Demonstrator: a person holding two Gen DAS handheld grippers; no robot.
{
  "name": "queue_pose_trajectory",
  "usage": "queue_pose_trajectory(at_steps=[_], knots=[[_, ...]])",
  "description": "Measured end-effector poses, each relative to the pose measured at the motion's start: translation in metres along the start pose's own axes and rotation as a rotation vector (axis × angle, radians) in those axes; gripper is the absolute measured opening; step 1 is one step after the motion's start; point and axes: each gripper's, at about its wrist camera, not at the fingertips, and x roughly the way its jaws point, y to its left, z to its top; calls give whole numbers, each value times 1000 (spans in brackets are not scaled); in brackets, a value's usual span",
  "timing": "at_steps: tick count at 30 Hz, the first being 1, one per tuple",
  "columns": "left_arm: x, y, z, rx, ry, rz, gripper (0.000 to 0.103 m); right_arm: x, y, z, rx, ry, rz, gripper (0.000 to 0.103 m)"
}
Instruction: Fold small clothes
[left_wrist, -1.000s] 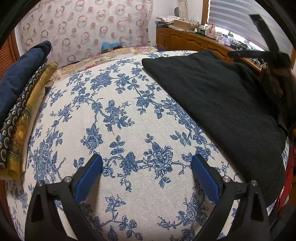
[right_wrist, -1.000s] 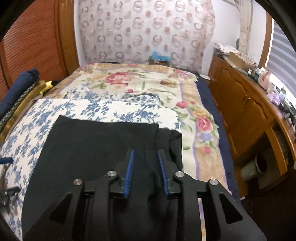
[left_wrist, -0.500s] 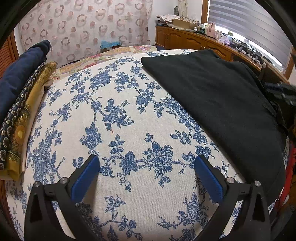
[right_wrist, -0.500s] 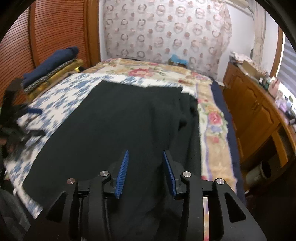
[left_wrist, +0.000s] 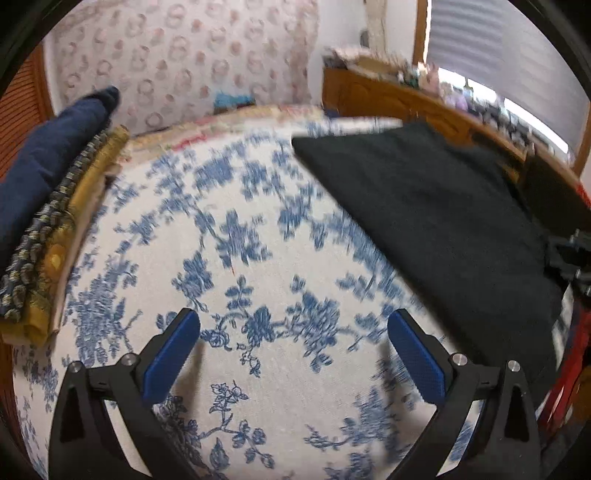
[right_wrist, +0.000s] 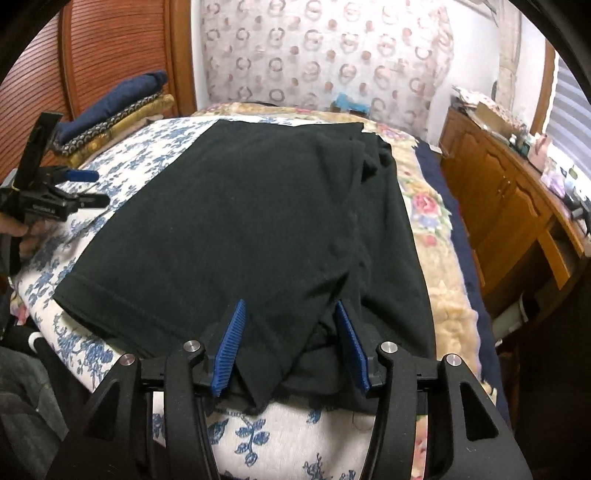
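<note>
Black garment (right_wrist: 236, 206) lies flat on the floral-covered bed (left_wrist: 236, 376), long axis running away from the right tongs (right_wrist: 291, 343), which straddle its near edge spread apart, while the left tongs (left_wrist: 295, 354), also spread, hover beside its left edge.

We count one black garment (right_wrist: 236, 221) spread on one blue-flowered cloth (left_wrist: 236, 258). We see one stack of folded fabrics (right_wrist: 114, 114) with three layers showing: one navy, one dark patterned, one gold. We count two tongs: the left tongs (left_wrist: 293, 354) and the right tongs (right_wrist: 291, 347). One wooden cabinet (right_wrist: 506, 192) stands alongside.
</note>
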Motion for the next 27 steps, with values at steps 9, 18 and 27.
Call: queue_pose_trajectory(at_steps=[9, 18, 27], knots=[[-22, -35, 1, 16, -44, -89, 103, -8, -4, -6, 13, -28, 25, 19], [-20, -81, -10, 49, -5, -216, 103, -29, -30, -15, 106, -102, -45, 1], [-25, -111, -28, 97, 39, -256, 103, -35, -51, -34, 173, -84, -91, 0]])
